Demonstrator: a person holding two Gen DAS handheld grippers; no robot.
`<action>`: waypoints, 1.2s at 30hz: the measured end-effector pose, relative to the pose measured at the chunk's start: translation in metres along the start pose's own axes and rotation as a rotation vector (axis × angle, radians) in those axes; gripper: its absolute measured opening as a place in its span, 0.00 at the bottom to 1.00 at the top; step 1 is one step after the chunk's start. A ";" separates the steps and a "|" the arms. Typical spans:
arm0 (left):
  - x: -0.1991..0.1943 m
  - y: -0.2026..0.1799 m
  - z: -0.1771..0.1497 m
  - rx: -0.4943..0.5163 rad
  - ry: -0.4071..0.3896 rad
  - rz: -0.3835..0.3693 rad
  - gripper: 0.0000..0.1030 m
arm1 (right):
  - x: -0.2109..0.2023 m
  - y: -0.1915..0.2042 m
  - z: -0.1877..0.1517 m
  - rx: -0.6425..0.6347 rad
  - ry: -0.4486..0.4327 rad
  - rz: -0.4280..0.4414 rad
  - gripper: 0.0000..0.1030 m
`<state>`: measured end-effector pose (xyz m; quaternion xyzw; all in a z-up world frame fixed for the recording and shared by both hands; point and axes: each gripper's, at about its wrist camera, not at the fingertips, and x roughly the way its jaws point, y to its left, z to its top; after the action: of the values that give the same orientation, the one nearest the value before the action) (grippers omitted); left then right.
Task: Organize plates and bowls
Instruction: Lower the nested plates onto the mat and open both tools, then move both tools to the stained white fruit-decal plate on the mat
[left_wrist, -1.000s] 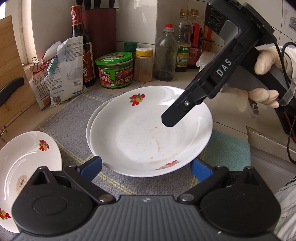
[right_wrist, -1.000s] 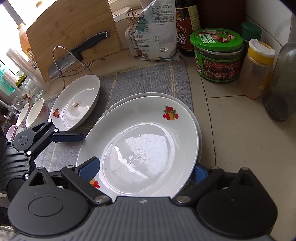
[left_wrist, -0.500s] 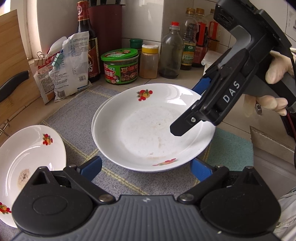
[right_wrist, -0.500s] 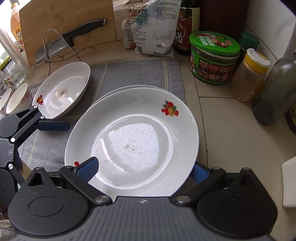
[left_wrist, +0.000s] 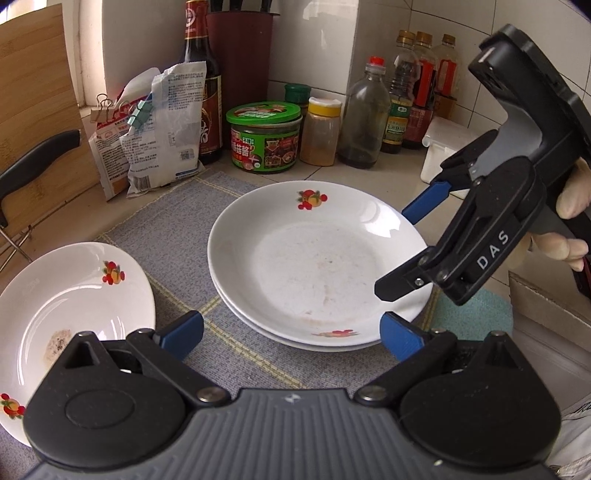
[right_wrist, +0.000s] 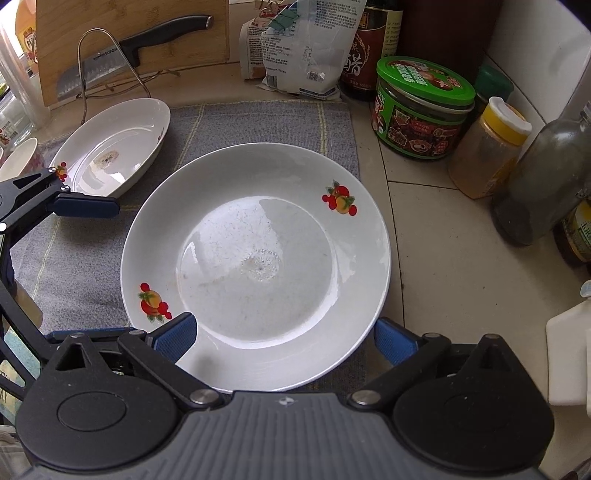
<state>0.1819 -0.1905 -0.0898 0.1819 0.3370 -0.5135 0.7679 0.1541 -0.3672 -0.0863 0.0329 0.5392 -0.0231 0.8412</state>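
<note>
Your right gripper (right_wrist: 284, 332) hangs wide apart over the stacked plates (left_wrist: 317, 258), gripping nothing; your left gripper (left_wrist: 291, 334) is spread and empty too. Two plates look stacked on the mat (left_wrist: 166, 229); the side plate (left_wrist: 74, 291) and cups (right_wrist: 18, 158) remain.

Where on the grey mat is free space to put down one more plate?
The grey mat is bare between the stacked plates, the single plate and the white bag. A second patch lies in front of the single plate. The counter by the green-lidded jar and bottles is crowded.
</note>
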 end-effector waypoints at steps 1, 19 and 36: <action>-0.002 0.000 -0.001 0.005 -0.004 0.010 0.98 | -0.001 0.000 -0.001 -0.002 -0.005 -0.001 1.00; -0.046 -0.005 -0.011 -0.094 -0.016 0.222 0.99 | -0.029 0.040 -0.002 -0.099 -0.218 0.012 1.00; -0.064 0.054 -0.088 -0.300 0.082 0.427 0.99 | -0.025 0.098 0.005 -0.132 -0.248 0.064 1.00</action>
<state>0.1860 -0.0707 -0.1109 0.1535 0.3943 -0.2764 0.8629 0.1558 -0.2697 -0.0582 -0.0084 0.4301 0.0350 0.9021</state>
